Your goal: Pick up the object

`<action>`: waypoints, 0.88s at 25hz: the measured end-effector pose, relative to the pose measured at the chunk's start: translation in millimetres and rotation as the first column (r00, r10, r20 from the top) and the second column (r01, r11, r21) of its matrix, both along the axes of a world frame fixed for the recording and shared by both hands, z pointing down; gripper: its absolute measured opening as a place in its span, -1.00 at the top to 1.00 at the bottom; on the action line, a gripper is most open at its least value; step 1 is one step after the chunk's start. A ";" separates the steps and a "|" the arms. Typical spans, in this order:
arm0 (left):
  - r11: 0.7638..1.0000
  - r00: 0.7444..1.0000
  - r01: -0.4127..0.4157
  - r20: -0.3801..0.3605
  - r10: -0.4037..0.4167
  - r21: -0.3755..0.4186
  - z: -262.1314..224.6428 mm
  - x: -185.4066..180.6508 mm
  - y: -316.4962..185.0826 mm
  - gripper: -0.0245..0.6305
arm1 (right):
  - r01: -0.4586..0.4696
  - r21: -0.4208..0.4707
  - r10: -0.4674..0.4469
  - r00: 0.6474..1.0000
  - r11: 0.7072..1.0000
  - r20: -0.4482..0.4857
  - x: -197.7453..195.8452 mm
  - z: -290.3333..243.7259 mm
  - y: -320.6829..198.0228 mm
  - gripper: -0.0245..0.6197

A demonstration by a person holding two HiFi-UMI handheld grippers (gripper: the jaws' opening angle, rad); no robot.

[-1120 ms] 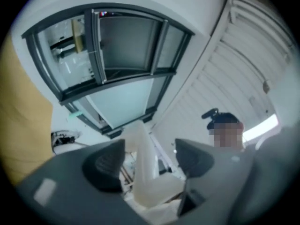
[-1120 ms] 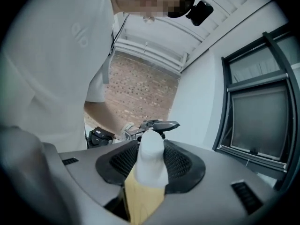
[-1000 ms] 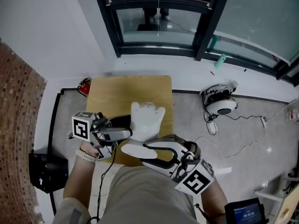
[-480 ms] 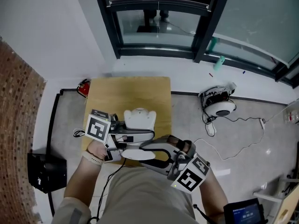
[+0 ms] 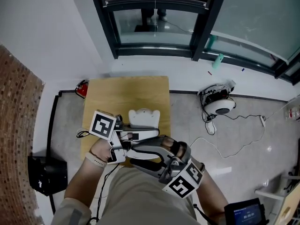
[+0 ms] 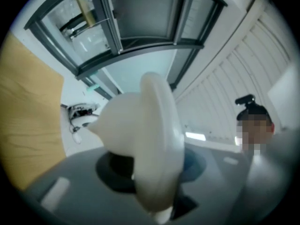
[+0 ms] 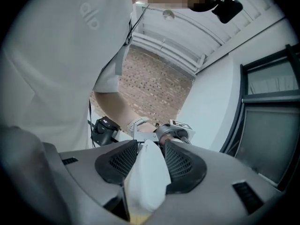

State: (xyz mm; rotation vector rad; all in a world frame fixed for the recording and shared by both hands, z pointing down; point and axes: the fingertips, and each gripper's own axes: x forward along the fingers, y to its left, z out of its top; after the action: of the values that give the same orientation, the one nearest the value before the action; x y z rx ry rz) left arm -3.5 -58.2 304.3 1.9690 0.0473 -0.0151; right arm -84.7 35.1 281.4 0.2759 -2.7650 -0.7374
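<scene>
A white moulded object [image 5: 143, 117] with a flat base is held in the air over the near end of the wooden table [image 5: 122, 93], between both grippers. My left gripper [image 5: 139, 135] reaches in from the left. Its jaws are closing, and the object [image 6: 150, 144] fills the gap between them in the left gripper view, pressed by the pads. My right gripper [image 5: 136, 153] comes from below right and is shut on the object's lower flat part [image 7: 147, 177], with both black pads [image 7: 123, 162] against it. The marker cubes [image 5: 103, 124] of both grippers show.
A red item [image 5: 82, 88] lies on the floor by the table's far left corner. A round white device [image 5: 218, 104] with cables sits on the floor at the right. A black box [image 5: 44, 172] stands at the left by the brick wall. Dark window frames [image 5: 154, 50] run behind.
The left gripper has moved right onto the white object and its jaws have closed round it. The object, held by the right gripper, has tipped and come nearer to the person.
</scene>
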 end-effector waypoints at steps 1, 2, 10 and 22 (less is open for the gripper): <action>1.000 1.000 -0.003 0.009 0.003 0.006 0.1 0.8 0.4 0.35 | -0.001 0.000 0.001 1.000 1.000 -0.002 -0.6 0.2 -0.3 0.36; 1.000 1.000 0.000 0.021 0.000 0.013 0.4 0.7 -0.1 0.35 | 0.000 -0.005 0.000 1.000 1.000 0.001 -0.8 0.8 -0.9 0.36; 0.999 0.996 0.015 0.085 -0.012 -0.030 7.5 -6.6 2.4 0.37 | -0.025 -0.060 0.027 0.999 0.998 0.028 -7.3 0.8 -3.2 0.36; 1.000 0.998 0.010 0.069 -0.010 0.000 20.9 2.5 3.5 0.38 | -0.018 -0.094 0.022 0.999 0.995 0.036 1.0 12.8 0.8 0.36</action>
State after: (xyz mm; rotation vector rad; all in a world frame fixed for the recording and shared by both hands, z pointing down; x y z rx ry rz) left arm -1.0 -54.6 325.2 1.9679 -0.0083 0.0463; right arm -83.7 35.9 294.1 0.3002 -2.8171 -0.6019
